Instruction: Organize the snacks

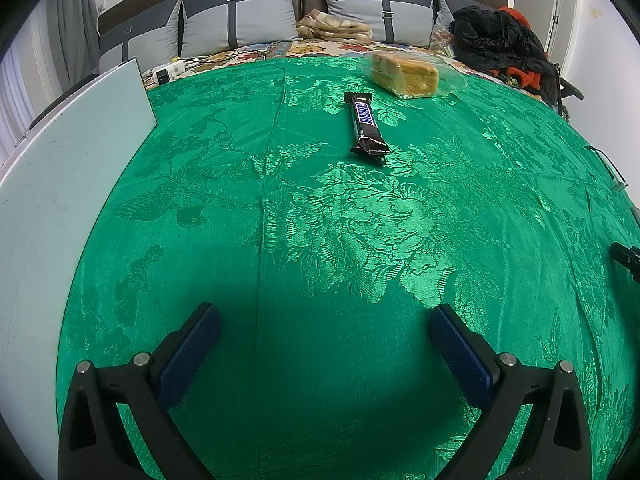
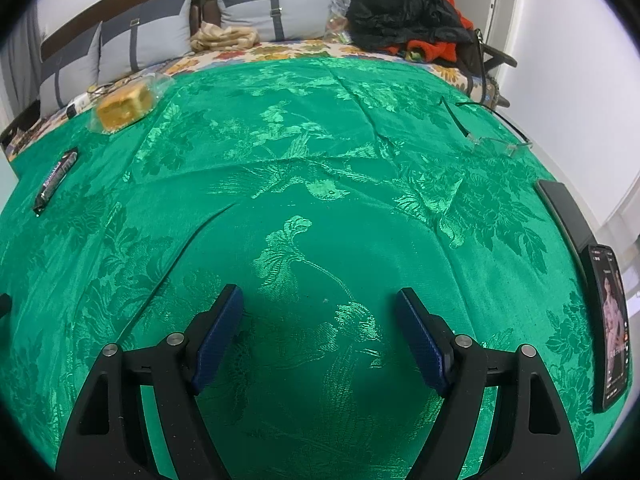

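Jaws empty; choc bar (image 1: 367,125) well ahead.

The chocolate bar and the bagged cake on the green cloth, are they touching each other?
Apart. The left wrist view shows green cloth between the chocolate bar and the bagged cake.

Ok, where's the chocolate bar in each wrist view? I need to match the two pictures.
Left wrist view: the chocolate bar lies upper centre on the green cloth, just nearer than the bagged cake.
Right wrist view: the chocolate bar lies at the far left edge, nearer and left of the cake.
Shared landmark: the yellow cake in its clear bag, near the cloth's far edge.
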The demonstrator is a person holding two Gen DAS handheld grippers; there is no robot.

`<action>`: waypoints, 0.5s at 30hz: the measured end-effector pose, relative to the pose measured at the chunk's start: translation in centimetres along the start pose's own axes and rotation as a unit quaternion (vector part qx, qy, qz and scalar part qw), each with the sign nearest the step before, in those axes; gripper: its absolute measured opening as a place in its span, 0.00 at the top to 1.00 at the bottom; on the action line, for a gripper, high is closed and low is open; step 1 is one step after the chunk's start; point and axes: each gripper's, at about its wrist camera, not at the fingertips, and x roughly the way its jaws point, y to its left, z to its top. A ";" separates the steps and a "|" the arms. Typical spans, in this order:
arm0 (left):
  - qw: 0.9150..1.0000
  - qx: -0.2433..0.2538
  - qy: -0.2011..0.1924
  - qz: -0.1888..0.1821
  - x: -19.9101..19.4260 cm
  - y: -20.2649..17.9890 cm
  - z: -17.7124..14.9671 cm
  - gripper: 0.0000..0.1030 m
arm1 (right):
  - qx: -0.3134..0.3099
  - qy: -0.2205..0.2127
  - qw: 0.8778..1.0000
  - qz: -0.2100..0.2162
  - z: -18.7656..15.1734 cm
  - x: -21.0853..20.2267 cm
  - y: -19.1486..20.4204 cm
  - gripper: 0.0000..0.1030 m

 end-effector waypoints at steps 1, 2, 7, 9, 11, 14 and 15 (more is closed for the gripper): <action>1.000 0.000 0.000 0.000 0.0 0.0 0.0 0.00 | 0.000 0.000 1.000 0.000 0.0 0.0 0.0 0.21; 1.000 0.000 0.000 0.000 0.0 0.0 0.0 0.00 | 0.001 0.000 1.000 0.001 0.0 0.0 0.0 0.21; 1.000 0.000 0.000 0.000 0.0 0.0 0.0 0.00 | 0.002 0.000 1.000 0.002 0.1 0.1 -0.1 0.21; 1.000 0.000 0.000 0.000 0.0 0.0 0.0 0.00 | 0.001 0.000 1.000 0.001 0.1 0.1 -0.1 0.21; 1.000 0.000 0.000 0.000 0.0 0.0 0.0 0.00 | 0.001 0.000 1.000 0.000 0.1 0.1 -0.1 0.21; 1.000 0.000 0.000 0.000 0.0 0.0 0.0 0.00 | 0.001 0.000 1.000 0.000 0.1 0.1 -0.1 0.21; 1.000 0.000 0.000 0.000 0.0 0.0 0.0 0.00 | 0.001 0.000 1.000 0.001 0.1 0.1 -0.1 0.21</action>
